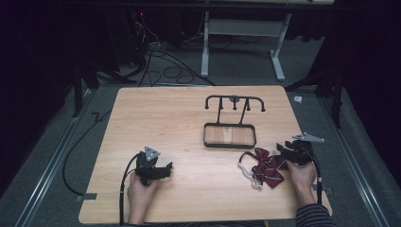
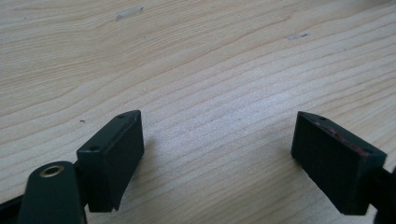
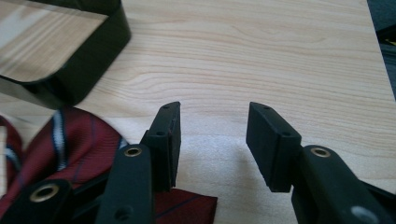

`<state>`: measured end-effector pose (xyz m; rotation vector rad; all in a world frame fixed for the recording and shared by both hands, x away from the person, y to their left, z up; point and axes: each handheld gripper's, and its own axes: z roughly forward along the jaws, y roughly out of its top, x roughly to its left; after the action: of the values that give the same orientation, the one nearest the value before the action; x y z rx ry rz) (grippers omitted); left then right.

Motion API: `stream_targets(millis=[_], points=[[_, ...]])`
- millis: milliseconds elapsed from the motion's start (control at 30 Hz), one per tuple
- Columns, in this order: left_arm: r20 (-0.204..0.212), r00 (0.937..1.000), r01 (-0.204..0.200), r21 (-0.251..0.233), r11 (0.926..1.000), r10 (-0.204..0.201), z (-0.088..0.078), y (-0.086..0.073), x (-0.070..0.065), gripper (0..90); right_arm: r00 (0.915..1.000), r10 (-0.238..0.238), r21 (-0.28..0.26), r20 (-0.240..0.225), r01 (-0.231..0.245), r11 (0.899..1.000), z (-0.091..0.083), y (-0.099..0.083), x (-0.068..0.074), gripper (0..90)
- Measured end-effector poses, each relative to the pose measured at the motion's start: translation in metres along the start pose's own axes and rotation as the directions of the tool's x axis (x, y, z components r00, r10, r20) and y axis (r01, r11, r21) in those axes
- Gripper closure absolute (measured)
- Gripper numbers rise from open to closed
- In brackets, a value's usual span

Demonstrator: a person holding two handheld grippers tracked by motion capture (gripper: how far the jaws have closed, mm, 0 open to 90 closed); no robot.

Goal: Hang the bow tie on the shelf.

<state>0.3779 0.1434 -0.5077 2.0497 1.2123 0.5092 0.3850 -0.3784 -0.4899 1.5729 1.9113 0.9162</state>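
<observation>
On the one table [image 1: 142, 113] lie one black rack [image 1: 230, 124] and one striped bow tie [image 1: 267, 166].

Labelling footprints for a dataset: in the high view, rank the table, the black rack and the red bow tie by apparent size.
1. Table
2. Black rack
3. Red bow tie, only slightly smaller than the rack.

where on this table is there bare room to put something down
The whole far-left part of the light wooden table, beyond the left gripper, is bare, as is the near middle strip between that gripper and the dark red striped bow tie. It is crowded on the right: black metal hook rack with tray base, bow tie, right gripper.
</observation>
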Motion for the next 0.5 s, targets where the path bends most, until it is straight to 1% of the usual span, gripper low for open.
stream_targets(millis=[67, 133, 167, 200, 233, 267, 300, 333, 500], points=[[0.000, 1.0000, 0.000, 0.000, 1.0000, 0.000, 0.000, 0.000, 0.000, 17.4, 0.9999, -0.001, -0.009, -0.013, 0.000, 1.000, -0.004, 0.000, 0.002, 59.2], [0.000, 1.0000, 0.000, 0.000, 1.0000, 0.000, 0.000, 0.000, 0.000, 17.4, 0.9996, -0.011, -0.022, -0.027, 0.011, 1.000, -0.007, 0.001, 0.003, 60.6], [0.000, 1.0000, 0.000, 0.000, 1.0000, 0.000, 0.000, 0.000, 0.000, 17.4, 0.9993, -0.009, -0.021, -0.036, 0.008, 1.000, -0.009, 0.001, 0.004, 62.5], [0.000, 1.0000, 0.000, 0.000, 1.0000, 0.000, 0.000, 0.000, 0.000, 17.4, 0.9993, -0.009, -0.021, -0.036, 0.008, 1.000, -0.009, 0.001, 0.004, 62.5], [0.000, 1.0000, 0.000, 0.000, 1.0000, 0.000, 0.000, 0.000, 0.000, 17.3, 0.9981, -0.017, -0.024, -0.059, 0.015, 1.000, -0.012, 0.001, 0.005, 65.2], [0.000, 1.0000, 0.000, 0.000, 1.0000, 0.000, 0.000, 0.000, 0.000, 17.3, 0.9981, -0.017, -0.024, -0.059, 0.015, 1.000, -0.012, 0.001, 0.005, 65.2], [0.000, 1.0000, 0.000, 0.000, 1.0000, 0.000, 0.000, 0.000, 0.000, 17.4, 0.9970, -0.027, -0.026, -0.073, 0.025, 0.999, -0.014, 0.001, 0.007, 66.4], [0.000, 1.0000, 0.000, 0.000, 1.0000, 0.000, 0.000, 0.000, 0.000, 17.4, 0.9970, -0.027, -0.026, -0.073, 0.025, 0.999, -0.014, 0.001, 0.007, 66.4], [0.000, 1.0000, 0.000, 0.000, 1.0000, 0.000, 0.000, 0.000, 0.000, 17.3, 0.9927, -0.044, -0.038, -0.112, 0.040, 0.998, -0.019, 0.002, 0.014, 68.2]])
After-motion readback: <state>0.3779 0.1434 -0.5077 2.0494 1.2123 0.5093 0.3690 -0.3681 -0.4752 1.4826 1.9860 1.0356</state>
